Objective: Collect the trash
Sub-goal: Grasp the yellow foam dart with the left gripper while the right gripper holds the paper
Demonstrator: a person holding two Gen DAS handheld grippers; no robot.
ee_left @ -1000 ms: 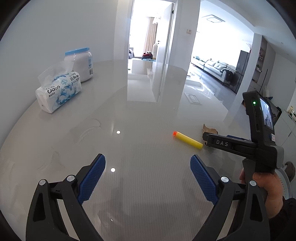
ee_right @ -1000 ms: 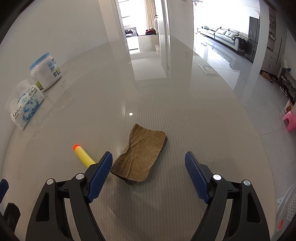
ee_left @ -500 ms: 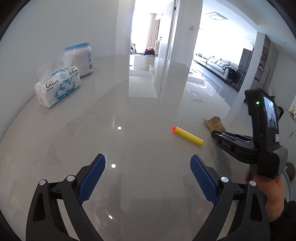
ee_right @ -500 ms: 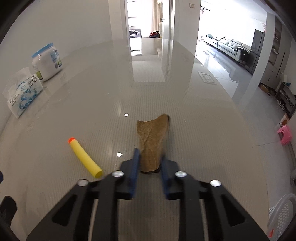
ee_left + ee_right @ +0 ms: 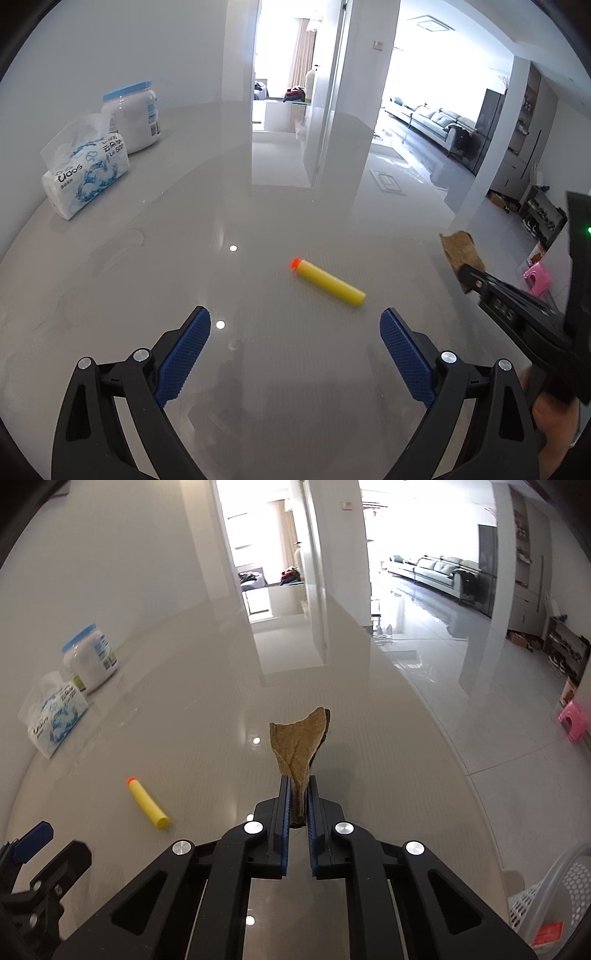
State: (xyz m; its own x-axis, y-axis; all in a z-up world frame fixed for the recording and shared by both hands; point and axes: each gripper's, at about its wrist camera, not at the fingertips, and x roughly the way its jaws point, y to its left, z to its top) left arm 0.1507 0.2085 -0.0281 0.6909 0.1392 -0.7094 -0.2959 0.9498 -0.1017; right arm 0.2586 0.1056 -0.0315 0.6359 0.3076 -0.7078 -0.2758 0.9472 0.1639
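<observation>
My right gripper (image 5: 298, 786) is shut on a brown scrap of cardboard (image 5: 298, 740), which sticks up past the blue pads and hangs just above the glossy table (image 5: 369, 775). From the left wrist view the same brown scrap (image 5: 460, 249) shows at the far right, held in the right gripper (image 5: 466, 275). A yellow foam dart (image 5: 327, 282) with an orange tip lies on the table just ahead of my left gripper (image 5: 295, 343), which stands open with nothing between its fingers. In the right wrist view the dart (image 5: 147, 803) lies to the left.
A tissue pack (image 5: 86, 170) and a white jar with a blue lid (image 5: 131, 116) stand at the table's back left. A white perforated basket (image 5: 550, 897) sits off the table's right edge. A pink stool (image 5: 572, 720) stands on the floor beyond.
My right gripper closed on the brown scrap, folding it, and lifted it off the table. My left gripper moved toward the yellow dart and stayed open.
</observation>
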